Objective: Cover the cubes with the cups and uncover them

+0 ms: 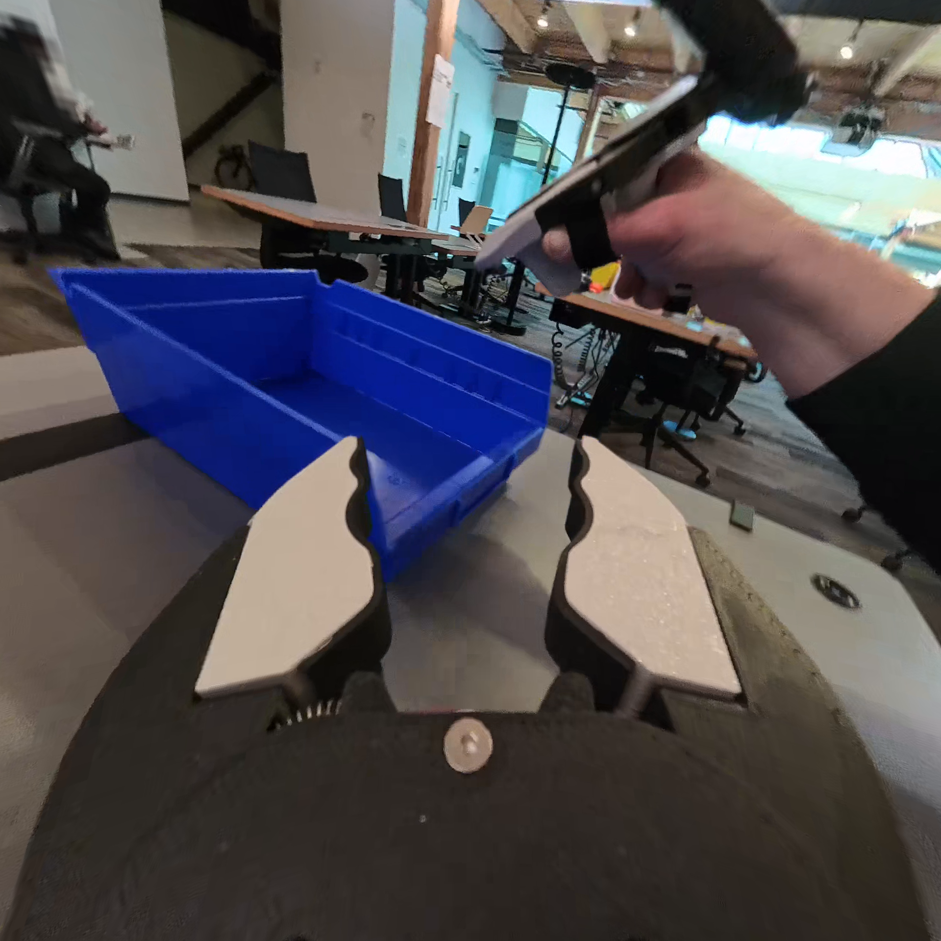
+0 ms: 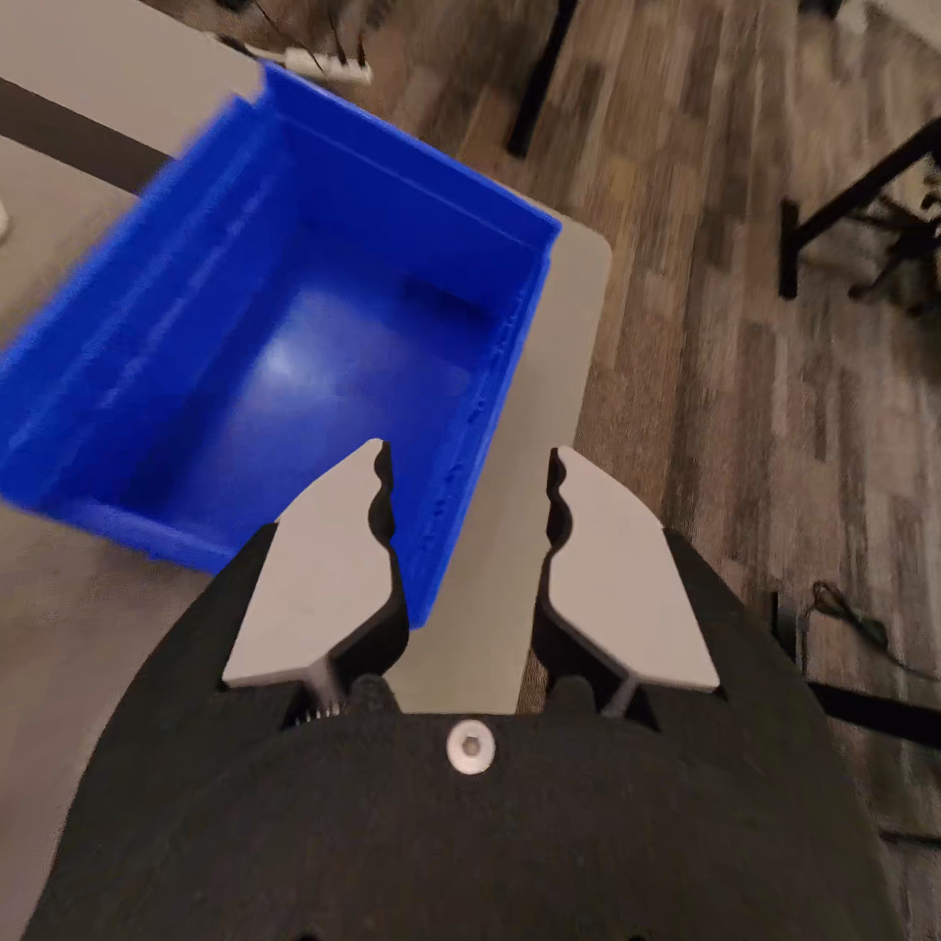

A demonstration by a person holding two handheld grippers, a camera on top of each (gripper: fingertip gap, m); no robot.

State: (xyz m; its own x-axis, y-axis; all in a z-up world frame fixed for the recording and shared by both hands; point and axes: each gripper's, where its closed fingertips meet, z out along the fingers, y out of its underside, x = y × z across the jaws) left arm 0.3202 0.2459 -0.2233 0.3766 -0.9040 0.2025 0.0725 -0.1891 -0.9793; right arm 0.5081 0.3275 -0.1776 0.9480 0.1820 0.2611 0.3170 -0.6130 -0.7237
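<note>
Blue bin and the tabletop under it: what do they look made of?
Bin: looks like moulded plastic, uniform saturated blue, semi-gloss; a soft light glare shows on its floor, and ribs and slots are moulded into the walls. Tabletop: smooth matte grey, probably laminate, with a rounded corner and a dark band across it; the core cannot be told. Both grippers are open and empty.

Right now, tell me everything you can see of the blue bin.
The blue bin is a glossy, plastic-looking rectangular tray with ribbed side walls, a stepped rim and one lower end. It sits upright and open-topped on the grey table, close to its rounded corner. Its visible interior is empty: no cups or cubes show. Neither open gripper touches it.
</note>
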